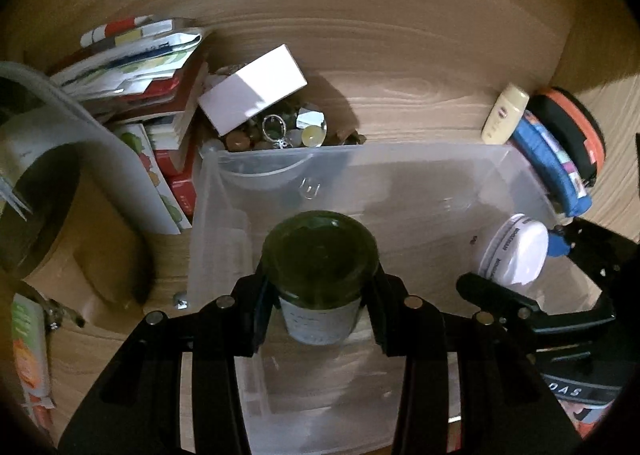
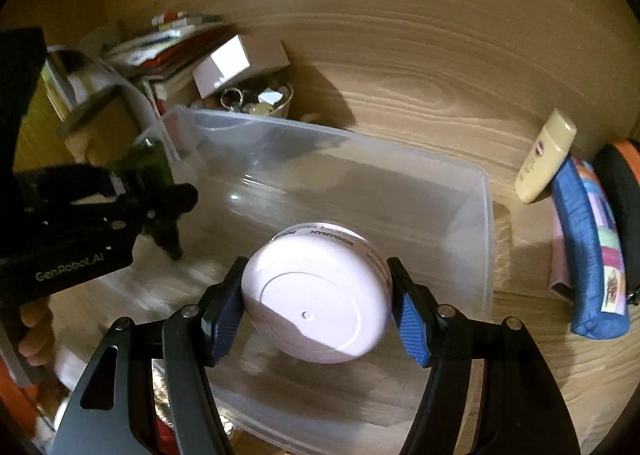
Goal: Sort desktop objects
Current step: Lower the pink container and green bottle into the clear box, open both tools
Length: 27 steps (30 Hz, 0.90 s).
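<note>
A clear plastic bin sits on the wooden desk. Over its open inside my left gripper is shut on a dark green jar with a pale label, bottom facing the camera. My right gripper is shut on a round white jar with black lettering round its side, blue pads pressed on both sides, also above the bin. In the right wrist view the left gripper shows at the left with the green jar half hidden.
Behind the bin stand a white box, a bowl of small trinkets and a stack of books. On the right lie a cream tube, a blue pouch and an orange-black case. A grey lamp-like base is left.
</note>
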Each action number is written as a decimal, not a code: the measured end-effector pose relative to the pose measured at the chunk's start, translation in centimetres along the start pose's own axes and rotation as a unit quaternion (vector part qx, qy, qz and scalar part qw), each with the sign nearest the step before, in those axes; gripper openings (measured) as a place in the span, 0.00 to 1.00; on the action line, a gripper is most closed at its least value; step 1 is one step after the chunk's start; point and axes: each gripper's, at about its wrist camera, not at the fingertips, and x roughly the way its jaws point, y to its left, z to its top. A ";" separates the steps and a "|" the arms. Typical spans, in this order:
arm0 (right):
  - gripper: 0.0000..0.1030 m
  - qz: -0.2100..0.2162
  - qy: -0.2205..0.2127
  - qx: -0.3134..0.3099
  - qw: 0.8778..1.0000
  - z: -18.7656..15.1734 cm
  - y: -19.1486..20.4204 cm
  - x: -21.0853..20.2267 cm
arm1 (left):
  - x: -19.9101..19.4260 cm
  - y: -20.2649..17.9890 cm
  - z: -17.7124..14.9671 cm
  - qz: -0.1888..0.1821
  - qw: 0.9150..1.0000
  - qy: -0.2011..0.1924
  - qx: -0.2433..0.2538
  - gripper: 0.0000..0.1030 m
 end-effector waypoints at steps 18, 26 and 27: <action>0.75 -0.014 -0.015 -0.028 0.999 0.1 1.3 -0.7 | 0.1 -0.5 -0.2 0.012 1.000 -0.005 0.020 0.65; 0.80 -0.043 -0.043 -0.041 0.997 0.3 2.1 -2.7 | -3.2 0.1 -0.4 0.009 0.999 -0.033 0.010 0.73; 0.80 -0.046 -0.045 -0.041 0.997 0.3 2.1 -3.0 | -3.8 0.1 -0.4 0.011 0.999 -0.038 0.009 0.73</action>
